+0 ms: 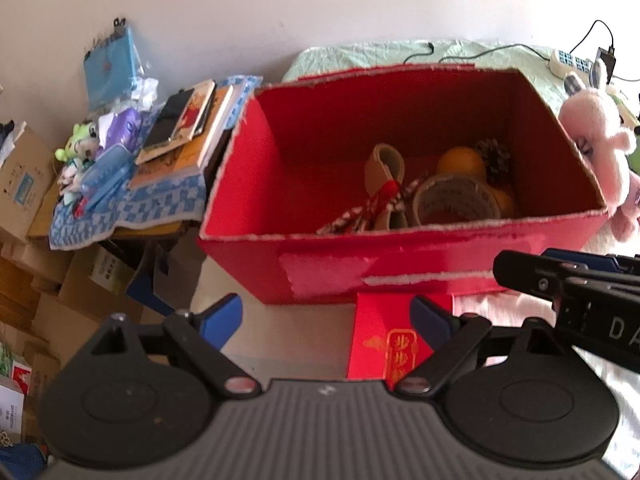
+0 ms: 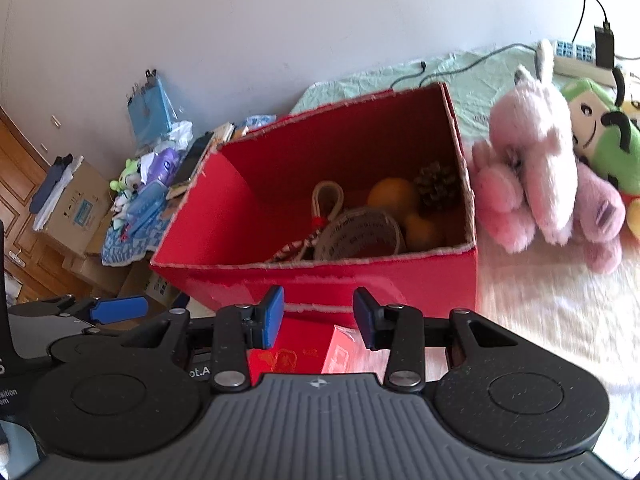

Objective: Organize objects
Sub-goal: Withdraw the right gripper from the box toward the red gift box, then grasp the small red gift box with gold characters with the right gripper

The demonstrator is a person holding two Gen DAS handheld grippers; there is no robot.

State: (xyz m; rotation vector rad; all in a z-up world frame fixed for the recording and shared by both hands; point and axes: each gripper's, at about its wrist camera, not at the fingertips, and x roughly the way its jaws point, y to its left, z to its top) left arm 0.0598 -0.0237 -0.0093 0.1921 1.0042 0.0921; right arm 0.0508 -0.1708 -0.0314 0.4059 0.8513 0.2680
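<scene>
An open red cardboard box point(image 1: 328, 276) stands on the bed and also shows in the right wrist view point(image 2: 360, 280). Inside lie a tape roll point(image 1: 452, 200), an orange point(image 1: 460, 162), a pine cone point(image 1: 496, 158) and a red-white cord point(image 1: 372, 204). A small red box with gold print point(image 1: 384, 340) lies in front of it, below both grippers; it also shows in the right wrist view point(image 2: 296, 352). My left gripper point(image 1: 326, 320) is open and empty. My right gripper point(image 2: 318, 316) is open and empty.
A pink plush rabbit point(image 2: 540, 168) and a green plush point(image 2: 600, 136) lie right of the box. A side table point(image 1: 152, 184) with books and toys stands at left, with cardboard boxes point(image 1: 24, 184) below. A power strip point(image 1: 568, 60) lies at the back.
</scene>
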